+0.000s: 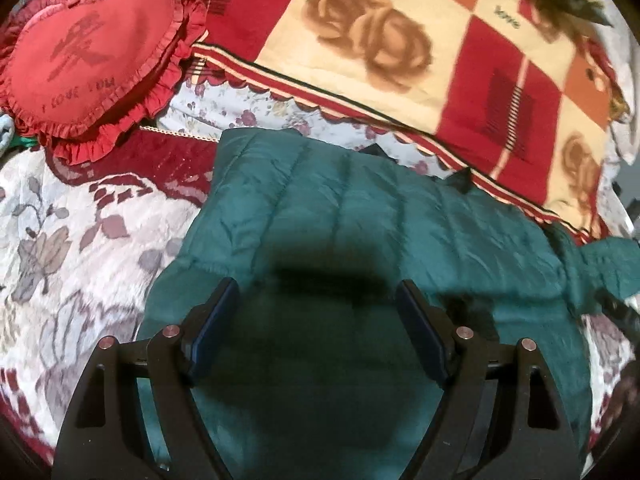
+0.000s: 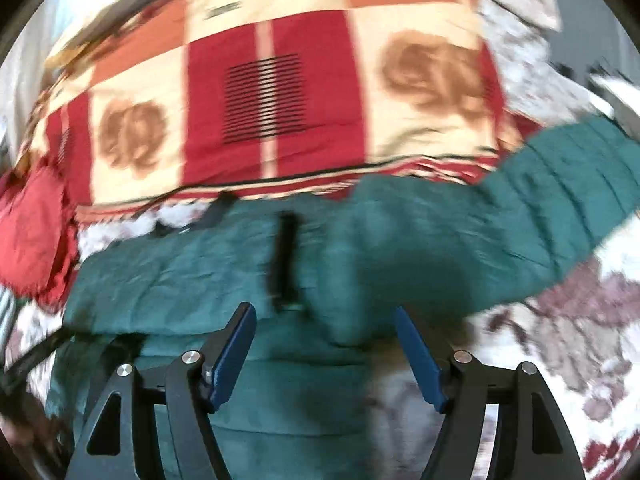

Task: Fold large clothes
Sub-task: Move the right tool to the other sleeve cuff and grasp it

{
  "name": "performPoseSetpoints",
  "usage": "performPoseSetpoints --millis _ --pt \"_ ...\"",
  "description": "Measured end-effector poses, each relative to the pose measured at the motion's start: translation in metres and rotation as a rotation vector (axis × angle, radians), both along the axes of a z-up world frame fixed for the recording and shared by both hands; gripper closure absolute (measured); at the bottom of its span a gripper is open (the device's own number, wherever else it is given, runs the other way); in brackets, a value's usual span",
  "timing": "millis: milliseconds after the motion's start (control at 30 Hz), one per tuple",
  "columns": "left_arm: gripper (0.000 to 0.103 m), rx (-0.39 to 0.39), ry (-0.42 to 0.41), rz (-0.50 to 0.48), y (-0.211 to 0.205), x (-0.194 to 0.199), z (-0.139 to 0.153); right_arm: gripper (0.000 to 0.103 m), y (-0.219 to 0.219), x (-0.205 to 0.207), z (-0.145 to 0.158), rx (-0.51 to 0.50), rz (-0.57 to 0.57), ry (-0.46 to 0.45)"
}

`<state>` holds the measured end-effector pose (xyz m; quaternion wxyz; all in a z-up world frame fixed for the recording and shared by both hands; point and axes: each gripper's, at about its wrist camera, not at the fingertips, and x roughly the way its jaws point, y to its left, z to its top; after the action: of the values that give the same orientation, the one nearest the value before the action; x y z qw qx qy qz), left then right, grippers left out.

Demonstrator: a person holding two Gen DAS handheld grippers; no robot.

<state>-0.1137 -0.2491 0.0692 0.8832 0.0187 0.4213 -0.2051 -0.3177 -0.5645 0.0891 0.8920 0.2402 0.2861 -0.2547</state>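
Note:
A teal quilted puffer jacket [image 1: 360, 208] lies spread on a floral bedspread [image 1: 80, 240]. My left gripper [image 1: 318, 286] is open and empty, hovering just above the jacket's near part. In the right wrist view the jacket [image 2: 200, 264] lies across the middle, with one sleeve [image 2: 560, 184] stretching to the upper right and a black strap or zip pull [image 2: 284, 256] on it. My right gripper [image 2: 324, 312] is open and empty above the jacket's near edge. The right view is motion-blurred.
A red, cream and orange checked blanket [image 1: 420, 40] with rose prints lies behind the jacket, also in the right wrist view [image 2: 272, 92]. A red heart-shaped frilled pillow [image 1: 92, 56] sits at the far left. The bedspread [image 2: 560, 340] shows to the right.

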Motion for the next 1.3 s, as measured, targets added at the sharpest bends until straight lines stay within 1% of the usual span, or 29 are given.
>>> performPoseSetpoints --millis 67,133,167,233,300,400,567,633,667,767,833,967,1133,1300 --pt "0.022 -0.003 0.009 -0.005 0.002 -0.010 0.000 0.026 -0.023 -0.016 0.001 0.000 -0.080 0.004" --pt "0.022 -0.022 0.012 -0.007 0.003 -0.018 0.000 0.026 -0.046 -0.032 0.002 0.001 -0.156 0.011" --pt "0.022 -0.035 0.007 -0.014 0.002 -0.024 0.002 0.026 -0.057 -0.039 0.003 0.006 -0.188 0.017" --pt "0.022 -0.034 -0.011 -0.034 -0.001 -0.031 0.006 0.026 -0.080 -0.053 0.006 0.025 -0.250 0.016" --pt "0.022 -0.025 -0.022 -0.055 -0.005 -0.036 0.009 0.026 -0.095 -0.065 0.008 0.033 -0.294 0.011" --pt "0.022 -0.025 -0.016 -0.077 -0.006 -0.040 0.011 0.026 -0.121 -0.085 0.011 0.039 -0.369 0.000" --pt "0.022 -0.031 -0.006 -0.076 -0.003 -0.042 0.008 0.026 -0.161 -0.123 0.030 0.011 -0.476 -0.025" --pt "0.022 -0.033 0.000 -0.078 -0.005 -0.043 0.007 0.022 -0.176 -0.136 0.038 0.023 -0.515 -0.040" --pt "0.022 -0.033 0.001 -0.080 -0.005 -0.044 0.006 0.019 -0.182 -0.137 0.042 0.030 -0.527 -0.038" --pt "0.022 -0.036 0.006 -0.091 -0.008 -0.046 0.006 0.019 -0.198 -0.142 0.047 0.044 -0.551 -0.031" --pt "0.022 -0.033 0.008 -0.101 -0.010 -0.048 0.005 0.019 -0.205 -0.138 0.047 0.056 -0.556 -0.027" --pt "0.022 -0.025 0.019 -0.108 -0.011 -0.049 0.003 0.019 -0.220 -0.141 0.046 0.088 -0.581 -0.040" --pt "0.022 -0.011 0.028 -0.111 -0.012 -0.048 -0.002 0.019 -0.225 -0.134 0.042 0.082 -0.581 -0.034" --pt "0.022 -0.001 0.033 -0.119 -0.015 -0.048 -0.005 0.020 -0.227 -0.118 0.042 0.062 -0.559 -0.028"
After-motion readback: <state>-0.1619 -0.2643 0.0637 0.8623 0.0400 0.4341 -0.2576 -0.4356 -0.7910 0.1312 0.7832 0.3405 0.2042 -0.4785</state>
